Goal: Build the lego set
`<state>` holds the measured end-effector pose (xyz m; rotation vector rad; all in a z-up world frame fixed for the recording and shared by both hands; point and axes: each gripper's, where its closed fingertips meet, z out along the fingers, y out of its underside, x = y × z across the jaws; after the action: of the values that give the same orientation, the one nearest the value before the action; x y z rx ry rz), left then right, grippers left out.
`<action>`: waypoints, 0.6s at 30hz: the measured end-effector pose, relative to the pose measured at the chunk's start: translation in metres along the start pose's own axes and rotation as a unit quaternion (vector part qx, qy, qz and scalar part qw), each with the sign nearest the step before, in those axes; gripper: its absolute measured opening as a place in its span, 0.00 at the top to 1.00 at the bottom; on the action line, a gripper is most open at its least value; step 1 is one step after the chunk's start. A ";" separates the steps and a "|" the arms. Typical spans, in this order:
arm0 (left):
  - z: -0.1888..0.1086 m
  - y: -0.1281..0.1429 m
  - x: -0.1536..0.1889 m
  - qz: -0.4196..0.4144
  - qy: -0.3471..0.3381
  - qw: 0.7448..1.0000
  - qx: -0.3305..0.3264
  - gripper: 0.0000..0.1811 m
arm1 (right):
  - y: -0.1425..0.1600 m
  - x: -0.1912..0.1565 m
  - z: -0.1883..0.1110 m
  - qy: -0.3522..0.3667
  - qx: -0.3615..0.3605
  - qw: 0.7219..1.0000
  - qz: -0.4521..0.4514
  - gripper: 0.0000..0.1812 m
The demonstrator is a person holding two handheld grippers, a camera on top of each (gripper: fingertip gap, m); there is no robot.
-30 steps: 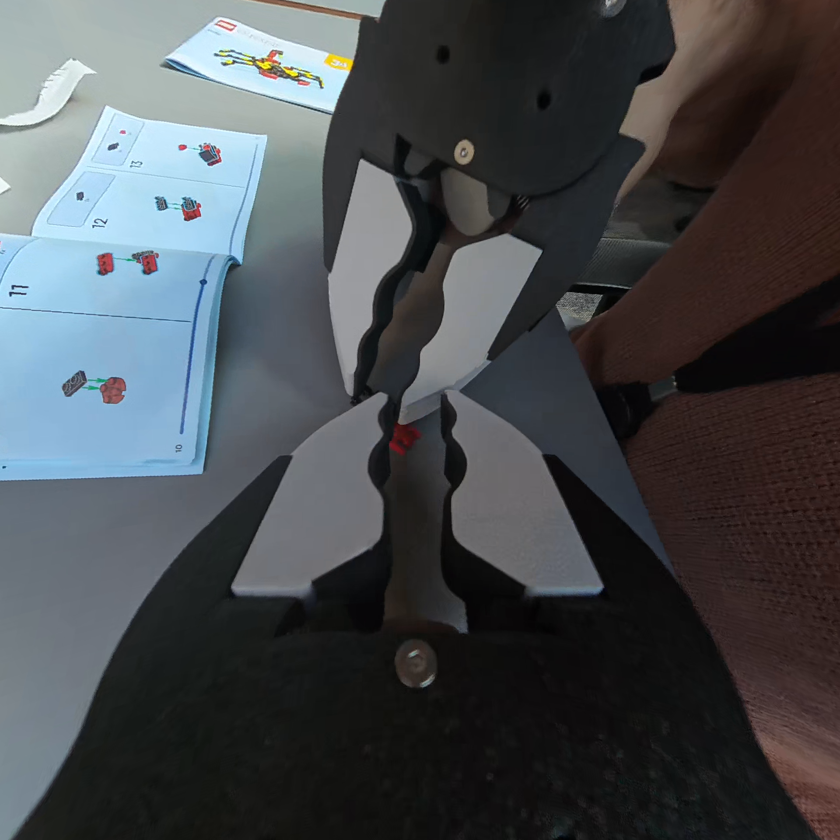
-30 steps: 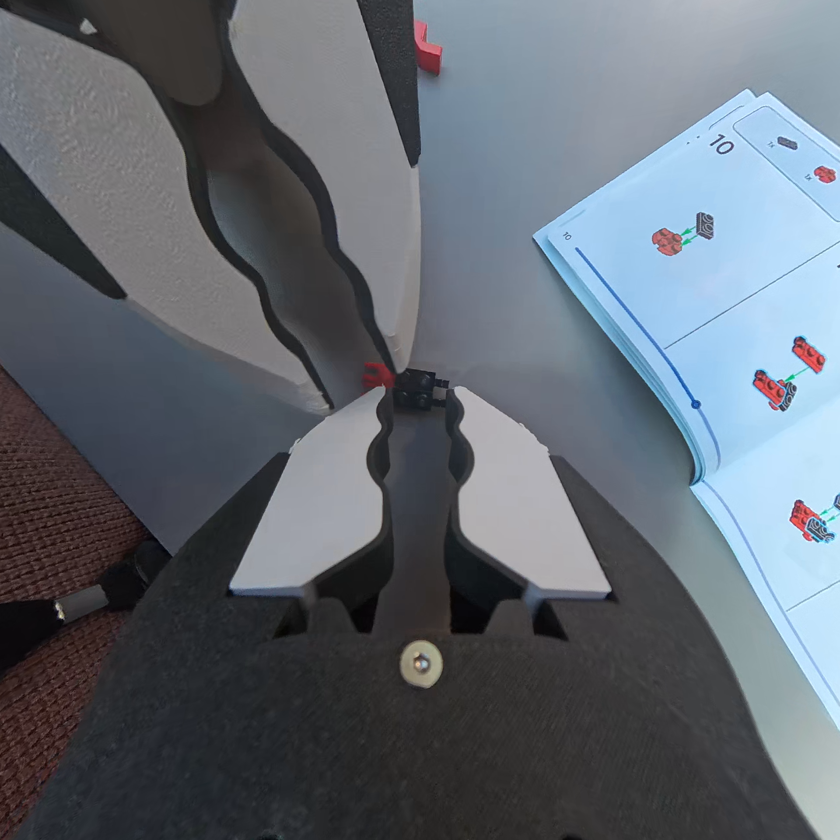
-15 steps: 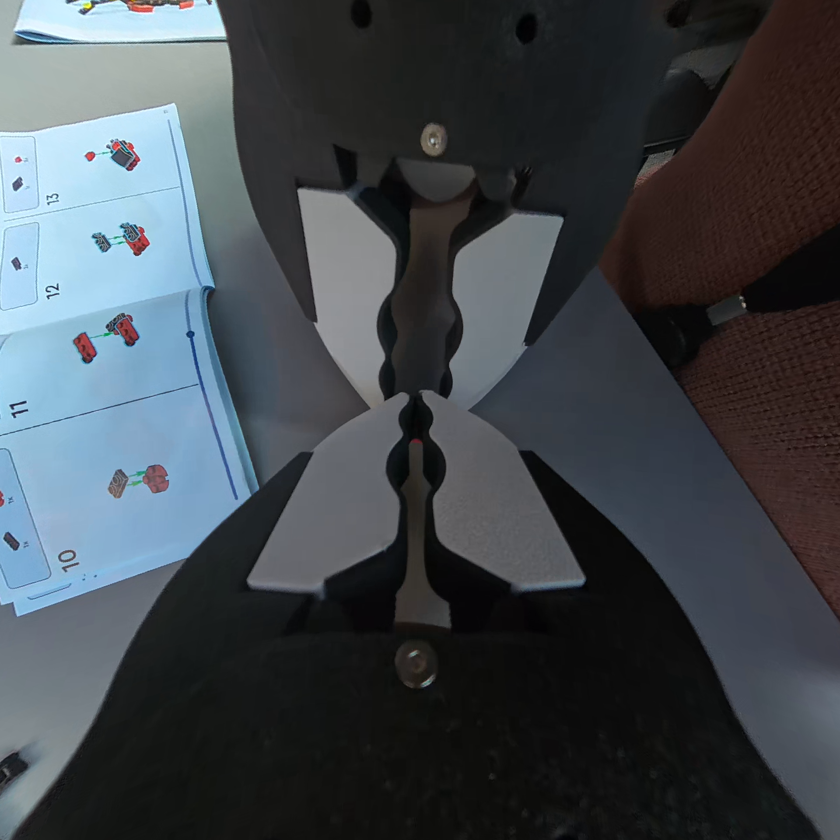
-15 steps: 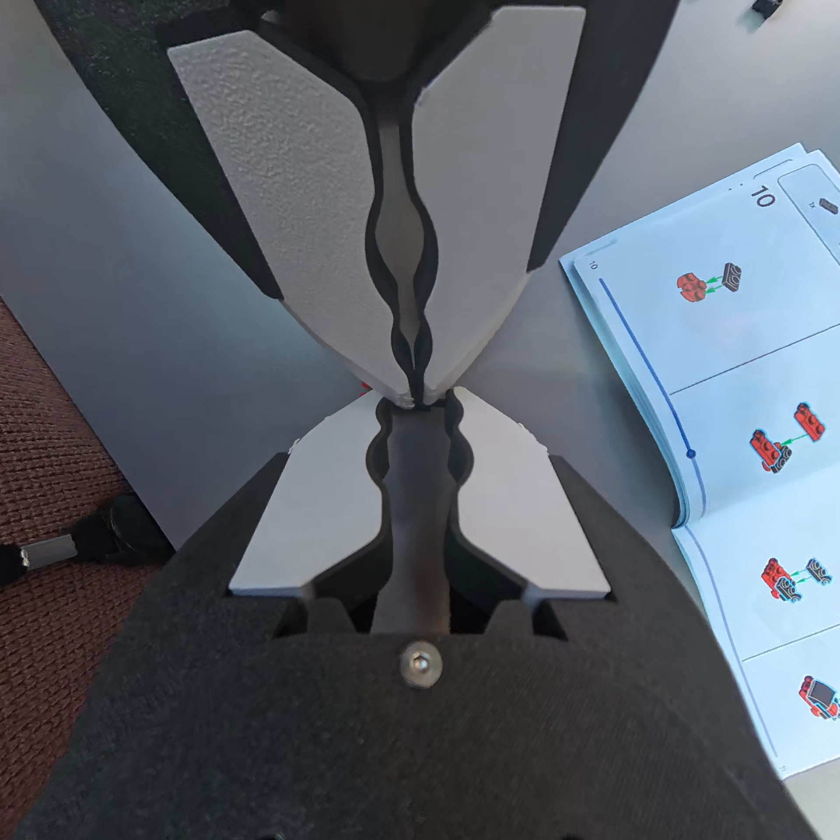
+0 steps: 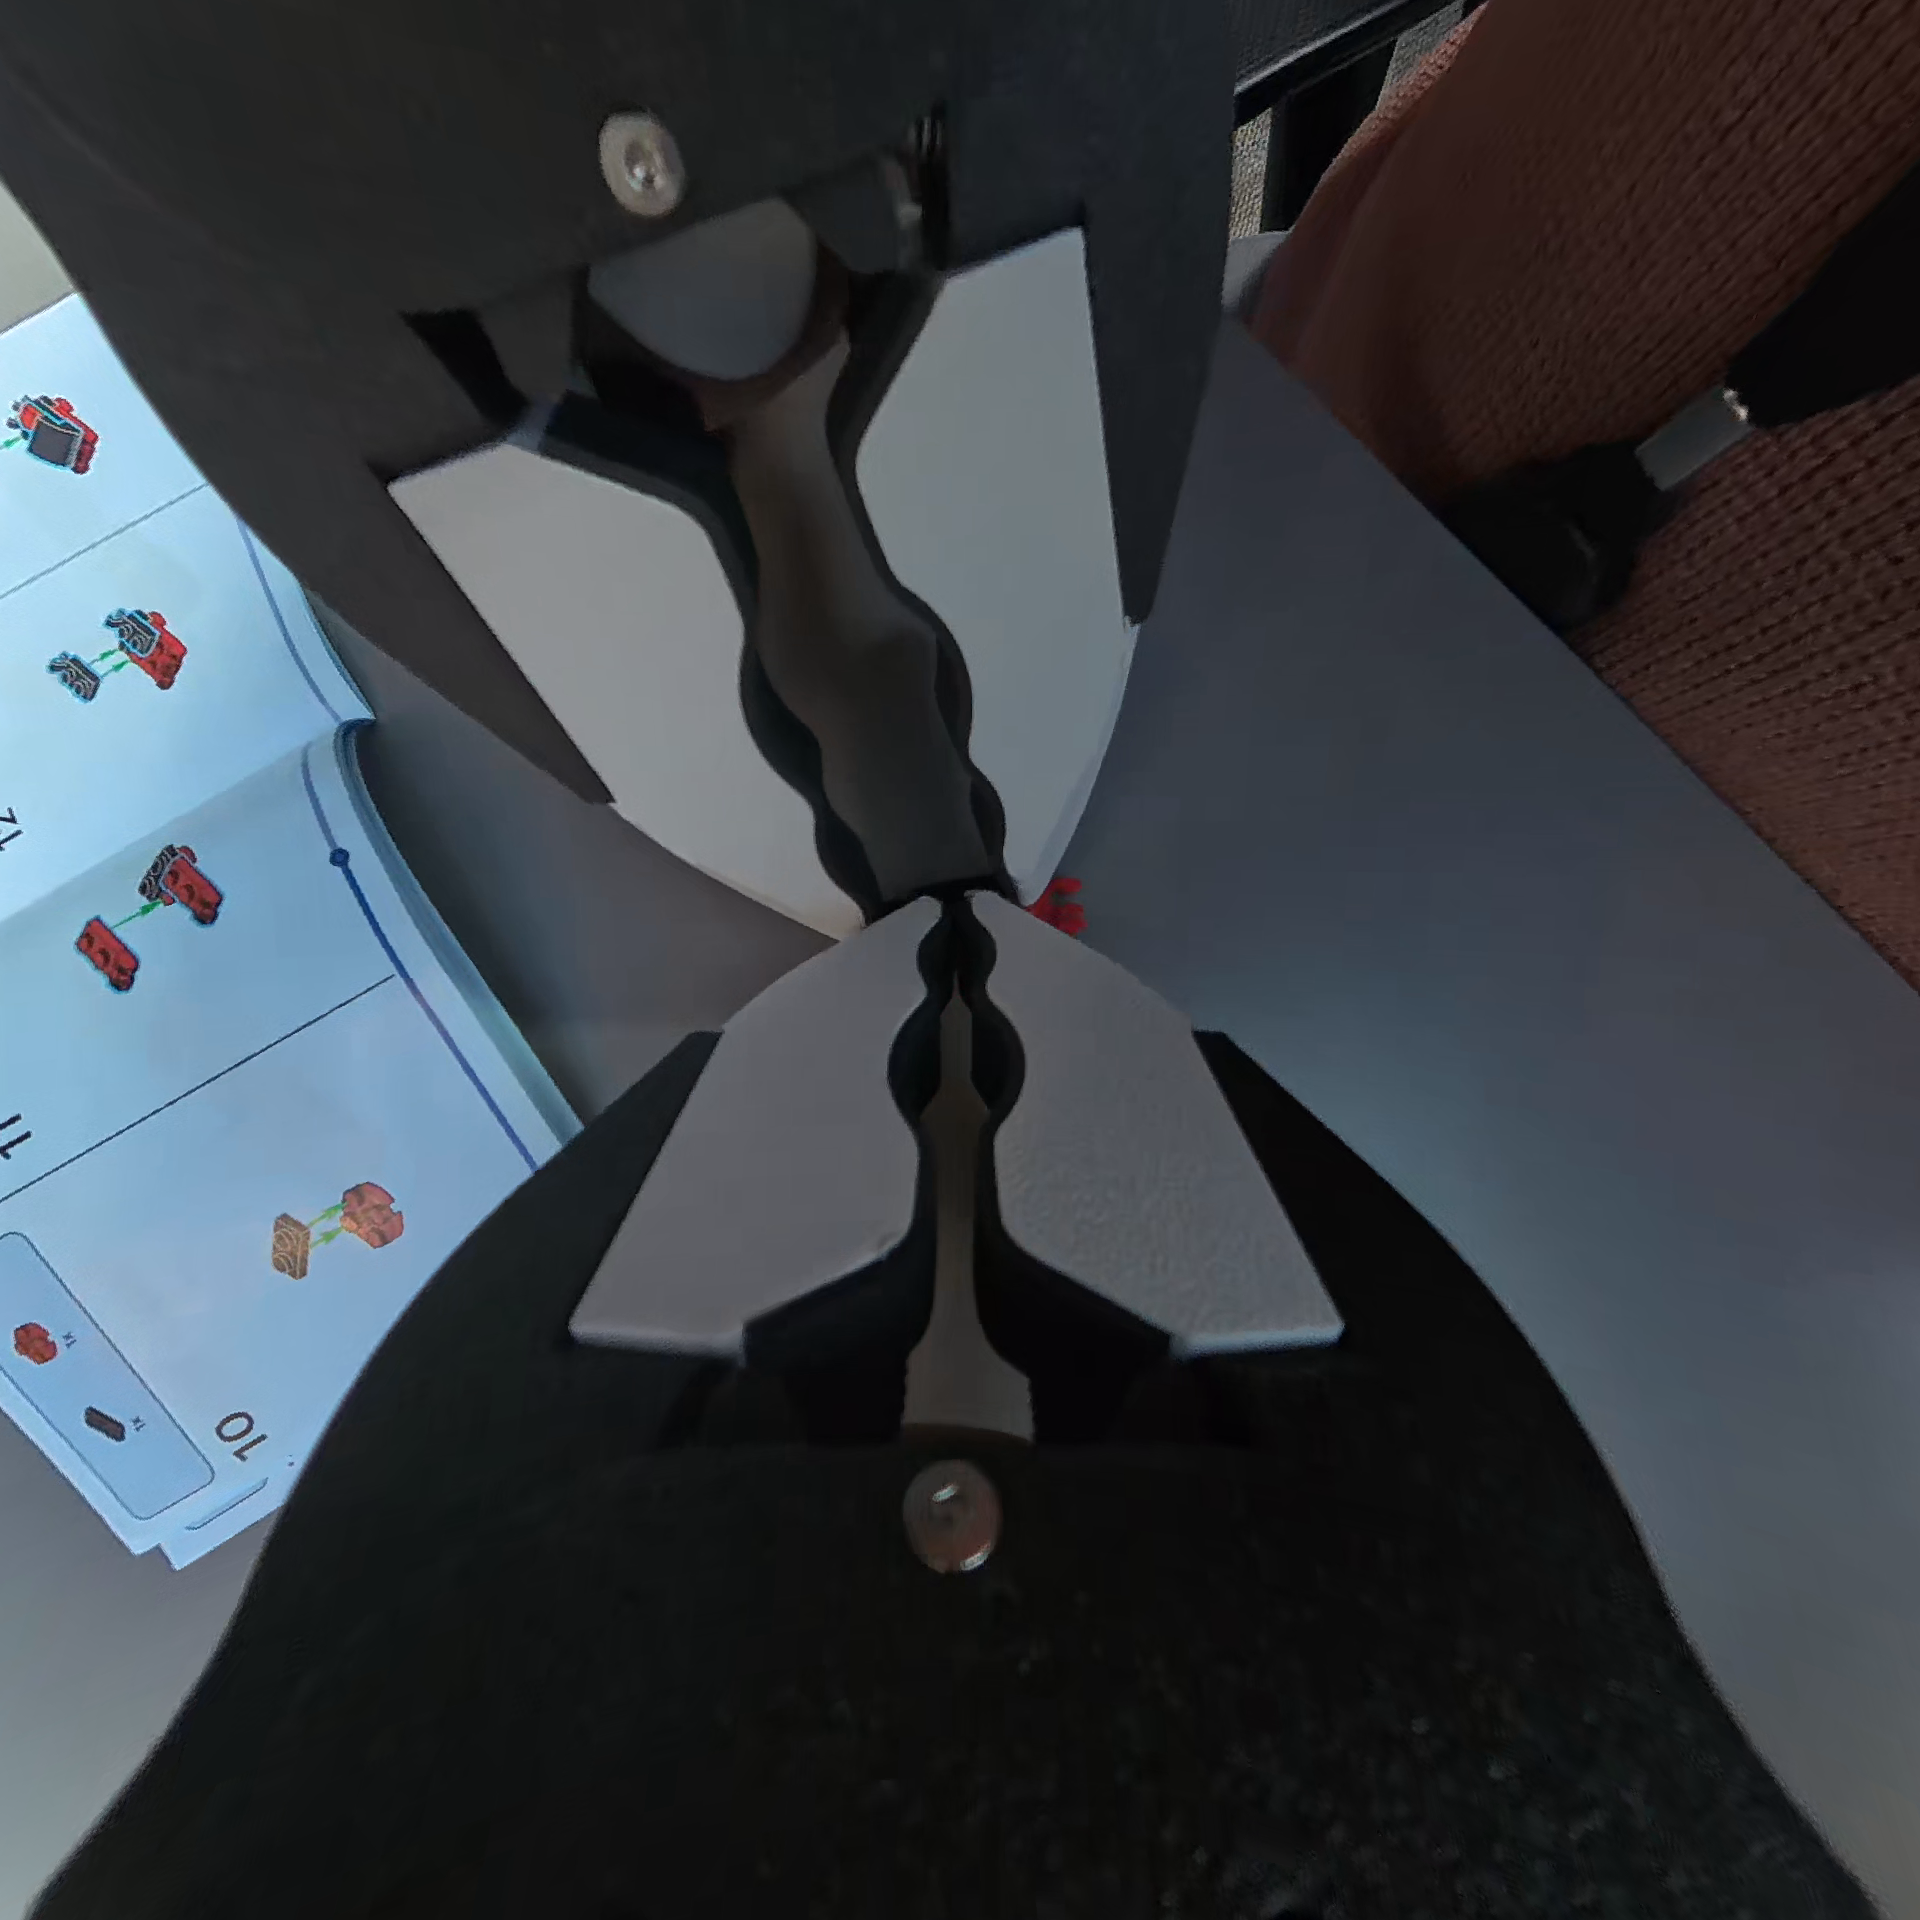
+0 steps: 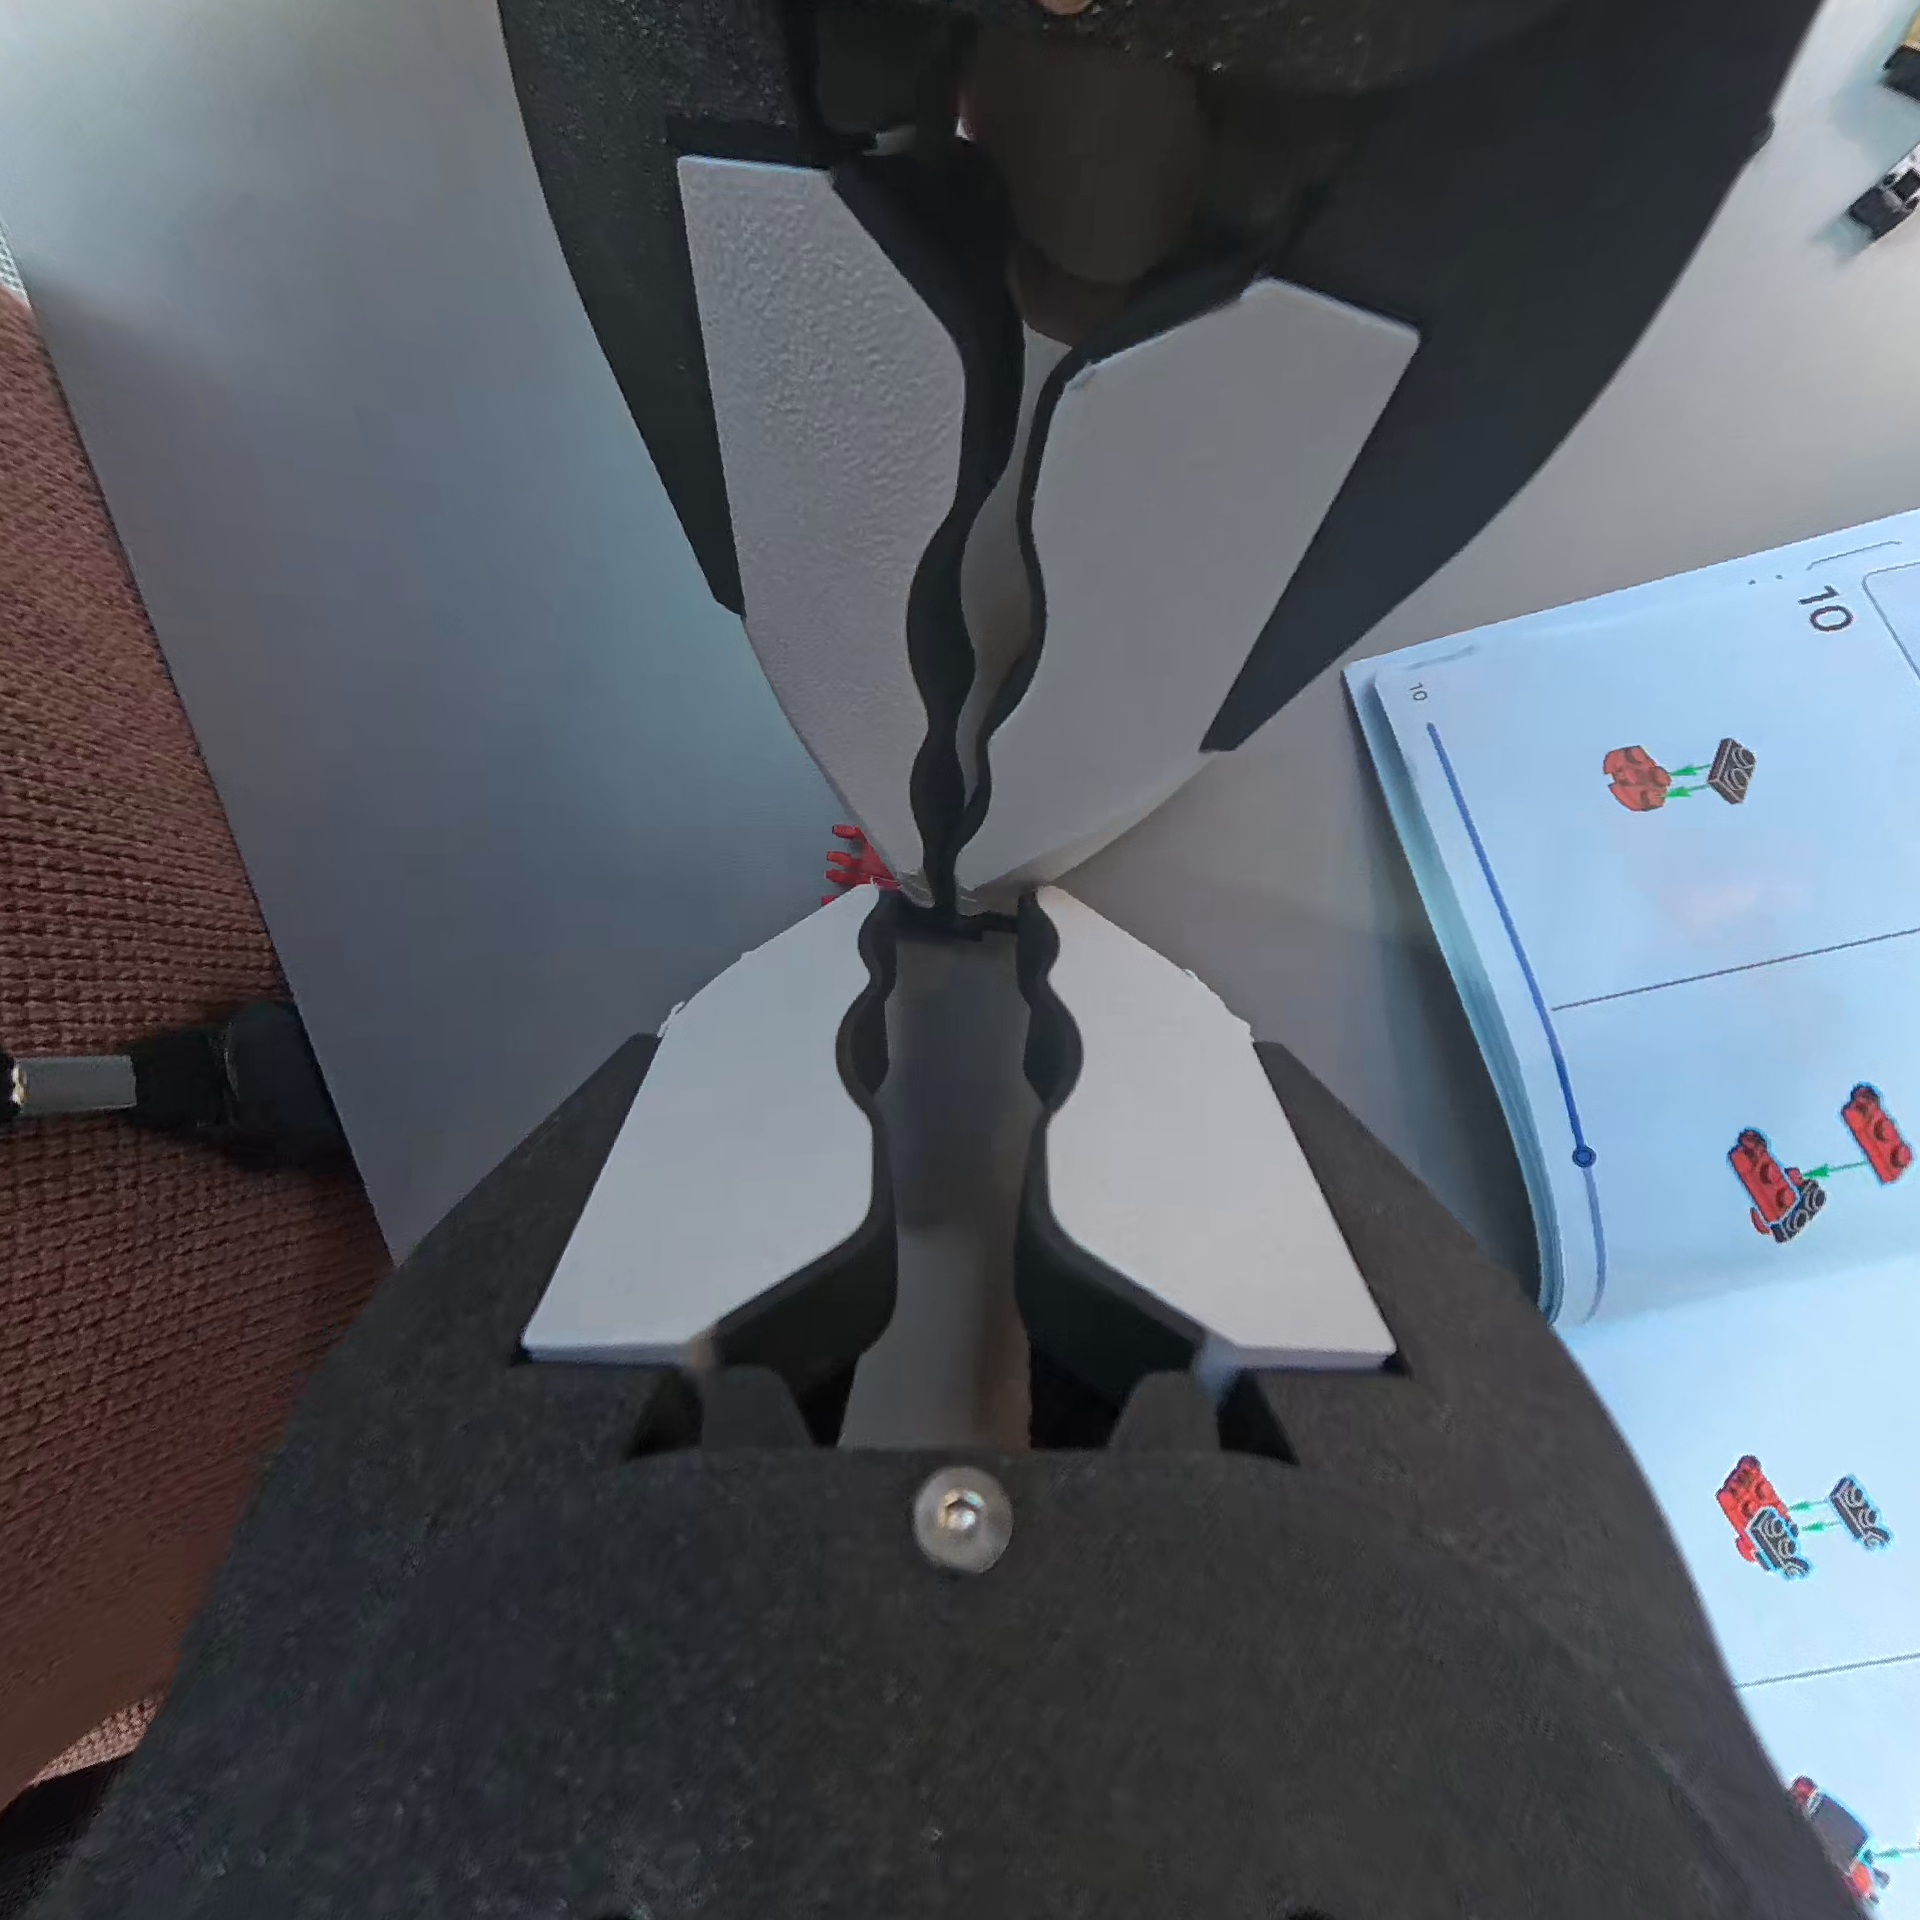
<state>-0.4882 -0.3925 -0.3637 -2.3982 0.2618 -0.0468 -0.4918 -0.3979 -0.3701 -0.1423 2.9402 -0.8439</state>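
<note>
My two grippers meet tip to tip just above the grey table [image 5: 1455, 1039]. My left gripper [image 5: 956, 920] is shut, its fingers almost touching. A small red Lego piece [image 5: 1060, 904] pokes out sideways at its tips and also shows in the right wrist view [image 6: 852, 868]. My right gripper [image 6: 956, 914] is shut on a small black Lego piece [image 6: 956, 923], which is pressed against the left gripper's tips [image 6: 940, 888]. In the left wrist view the right gripper [image 5: 935, 888] comes in from above. How the two pieces join is hidden by the fingers.
An open light-blue instruction booklet [image 5: 208, 1039] lies beside the grippers and also shows in the right wrist view [image 6: 1714, 1039]. A person's rust-brown knitted clothing [image 5: 1714, 520] is past the table edge [image 6: 208, 831]. Loose dark pieces [image 6: 1901, 218] lie farther off. Both grippers' tips are close together, under 4 cm apart.
The left gripper has closed tighter and the two grippers have lined up head-on, tips pressed together. The red piece now shows at the side of the tips.
</note>
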 end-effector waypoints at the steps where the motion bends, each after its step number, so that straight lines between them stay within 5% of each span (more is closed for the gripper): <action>1: 0.000 0.000 0.000 -0.004 -0.003 1.000 0.000 1.00 | 0.000 0.000 0.000 -0.002 0.000 1.000 0.002 0.88; 8: 0.000 0.001 0.001 -0.018 -0.007 1.000 -0.009 1.00 | 0.001 0.003 -0.003 0.011 0.000 1.000 0.009 0.84; 13: 0.000 0.001 0.001 -0.013 -0.007 1.000 -0.016 1.00 | -0.002 0.004 -0.020 0.028 0.028 0.999 0.027 0.99; 18: 0.000 0.001 0.001 -0.013 -0.008 1.000 -0.017 1.00 | 0.003 -0.005 -0.005 0.029 0.033 0.998 0.035 1.00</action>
<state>-0.4877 -0.3932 -0.3646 -2.4345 0.2259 -0.0342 -0.4880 -0.3923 -0.3669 -0.0098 2.9464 -0.9490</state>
